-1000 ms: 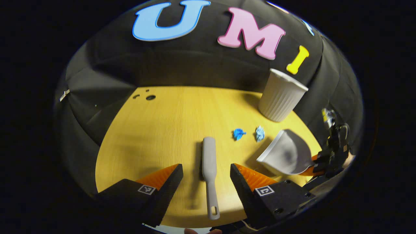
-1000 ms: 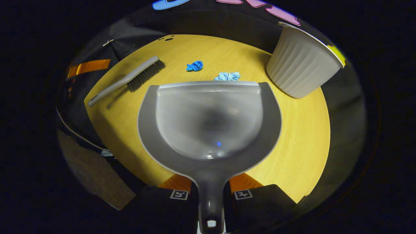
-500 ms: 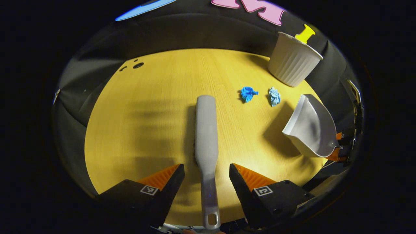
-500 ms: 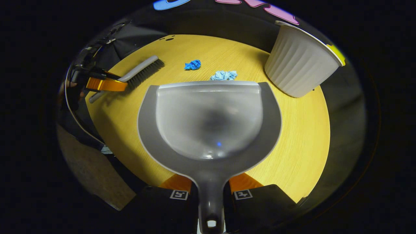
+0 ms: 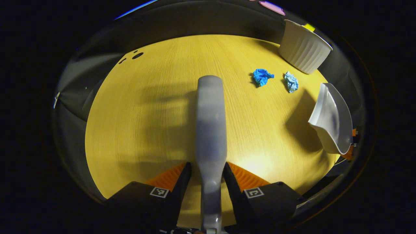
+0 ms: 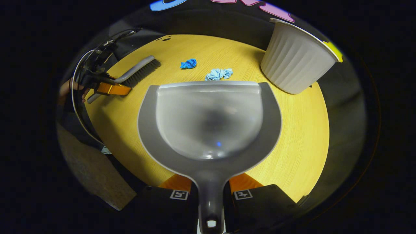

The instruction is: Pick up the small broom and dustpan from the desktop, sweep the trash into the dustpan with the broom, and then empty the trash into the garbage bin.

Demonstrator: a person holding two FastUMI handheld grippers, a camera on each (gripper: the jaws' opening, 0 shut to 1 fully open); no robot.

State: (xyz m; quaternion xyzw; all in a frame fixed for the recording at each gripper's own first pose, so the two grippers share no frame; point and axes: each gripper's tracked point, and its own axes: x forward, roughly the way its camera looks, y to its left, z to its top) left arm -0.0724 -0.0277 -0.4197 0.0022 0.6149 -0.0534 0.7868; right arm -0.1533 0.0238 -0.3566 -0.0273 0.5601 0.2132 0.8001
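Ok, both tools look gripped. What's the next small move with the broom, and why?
Probably lift the broom and carry it behind the dark blue wad. The left gripper looks clamped on its handle; the right gripper holds the dustpan, its lip at the pale wad.

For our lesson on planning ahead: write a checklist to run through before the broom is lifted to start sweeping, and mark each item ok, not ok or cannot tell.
1. Left claw closed around broom handle: ok, both fingers sit against it.
2. Right claw holding dustpan by its handle: ok.
3. Dustpan empty: ok.
4. Both paper scraps, dark blue and light blue, lie on the table beyond the dustpan's front edge: ok.
5. Garbage bin upright, near the scraps: ok.
6. Dustpan's edge resting flat on the table: cannot tell.
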